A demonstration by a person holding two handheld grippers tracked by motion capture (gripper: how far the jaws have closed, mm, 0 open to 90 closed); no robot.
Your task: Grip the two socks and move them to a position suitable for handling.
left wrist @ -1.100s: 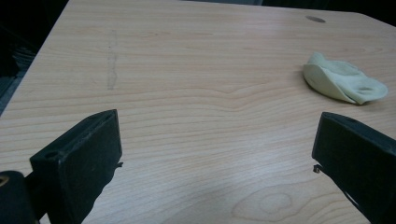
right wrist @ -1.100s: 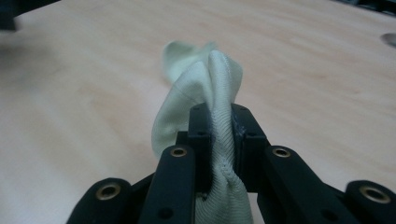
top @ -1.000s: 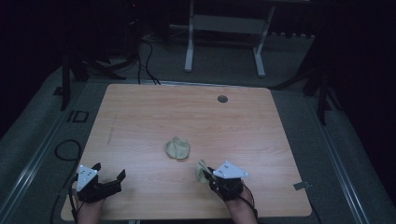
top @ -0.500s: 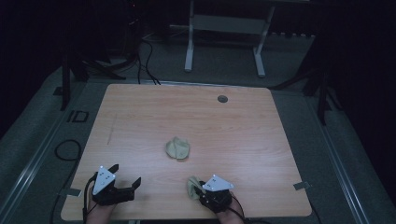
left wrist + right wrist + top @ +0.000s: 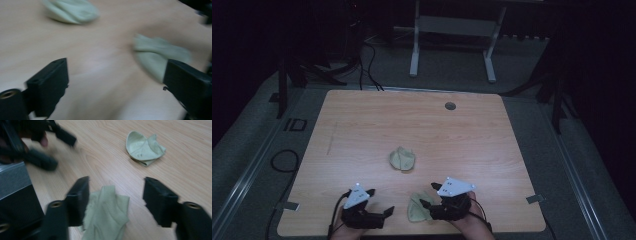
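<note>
Wooden desk (image 5: 362, 125), dark room. My right gripper (image 5: 116, 195) jaws have just been opening, cloth (image 5: 107, 215) lying loose between them near the front edge. Left gripper (image 5: 382, 216) gapes empty beside it. Probably next: regrab a corner. Second cloth (image 5: 402, 159) sits mid-desk.

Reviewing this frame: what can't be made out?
- Near cloth: motion-blurred in the left gripper view, its lower part behind a jaw.
- Near cloth's bottom edge: cut off by the frame in the right gripper view.
- Small round thing by the table's far edge: too small to identify, high view.
</note>
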